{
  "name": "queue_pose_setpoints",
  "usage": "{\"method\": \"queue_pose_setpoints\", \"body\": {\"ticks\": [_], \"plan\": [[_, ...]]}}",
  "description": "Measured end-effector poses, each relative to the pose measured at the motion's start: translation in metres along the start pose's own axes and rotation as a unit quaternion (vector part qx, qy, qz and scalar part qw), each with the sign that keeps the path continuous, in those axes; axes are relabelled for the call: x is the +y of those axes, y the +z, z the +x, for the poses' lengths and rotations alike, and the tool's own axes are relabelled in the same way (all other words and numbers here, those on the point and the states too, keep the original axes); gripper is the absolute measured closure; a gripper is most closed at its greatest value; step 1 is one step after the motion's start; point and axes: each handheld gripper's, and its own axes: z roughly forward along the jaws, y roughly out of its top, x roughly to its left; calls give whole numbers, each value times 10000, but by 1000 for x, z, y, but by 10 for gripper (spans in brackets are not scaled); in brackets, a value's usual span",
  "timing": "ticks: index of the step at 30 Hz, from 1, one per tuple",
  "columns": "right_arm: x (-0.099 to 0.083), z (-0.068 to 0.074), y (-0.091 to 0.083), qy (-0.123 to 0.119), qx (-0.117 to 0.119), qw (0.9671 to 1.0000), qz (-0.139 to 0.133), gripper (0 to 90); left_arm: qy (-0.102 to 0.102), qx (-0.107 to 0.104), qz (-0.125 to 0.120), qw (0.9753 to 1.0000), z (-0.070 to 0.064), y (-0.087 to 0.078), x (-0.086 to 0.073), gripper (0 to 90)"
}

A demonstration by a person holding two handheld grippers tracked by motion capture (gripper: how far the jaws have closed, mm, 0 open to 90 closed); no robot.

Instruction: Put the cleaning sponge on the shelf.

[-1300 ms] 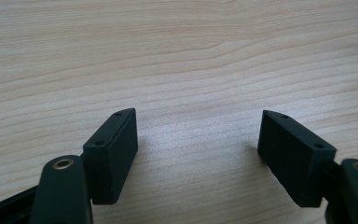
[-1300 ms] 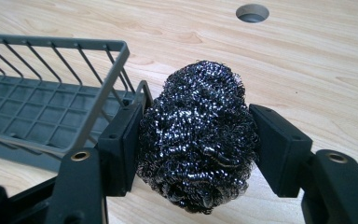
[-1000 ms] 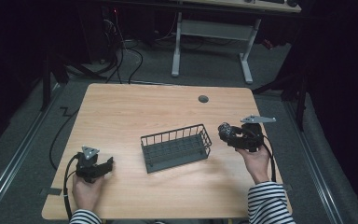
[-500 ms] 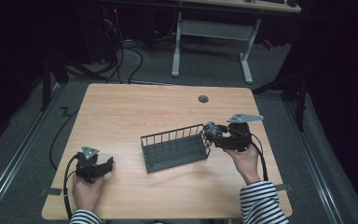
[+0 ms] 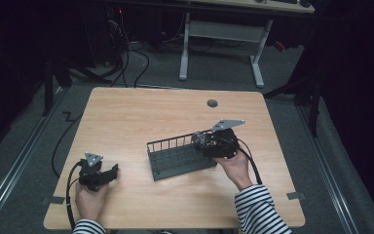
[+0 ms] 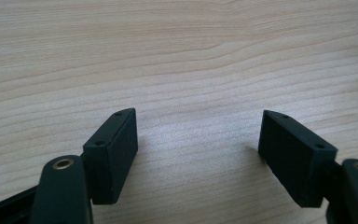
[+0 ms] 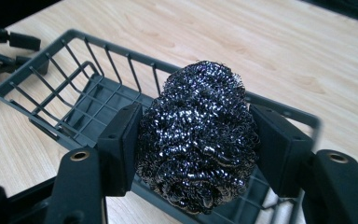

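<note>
The right tool [image 7: 196, 140] grips a coiled steel-wool scourer [image 7: 196, 133] at frame centre, above the grey wire basket [image 7: 74, 93]. The left tool [image 6: 198, 149] stands open over the wood-grain counter [image 6: 177, 56]. No legible writing is visible.

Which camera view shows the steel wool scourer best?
The right gripper view: the steel wool scourer is close and sharp, clamped by the right hand-held gripper above the wire basket. The high view shows it small.

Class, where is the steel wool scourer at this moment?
The steel wool scourer is clamped in the right gripper, held over the right end of the grey wire basket, mid-table in the high view.
</note>
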Motion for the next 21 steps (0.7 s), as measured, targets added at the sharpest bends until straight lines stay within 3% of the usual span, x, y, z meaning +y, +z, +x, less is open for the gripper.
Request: {"method": "queue_pose_setpoints", "body": {"ticks": [7, 12, 16, 21], "plan": [[0, 3, 25, -72, 34, 9994, 349, 375, -1, -2, -1, 10000, 0, 0, 0, 288], [-2, 4, 31, -53, 125, 9989, 453, 354, -9, -11, -1, 10000, 0, 0, 0, 287], [-2, 2, 25, -5, 215, 9992, 343, 332, -7, -5, -1, 10000, 0, 0, 0, 288], [-6, -5, 1, 154, 241, 9996, -37, 333, 3, 6, -6, 10000, 0, 0, 0, 287]]}}
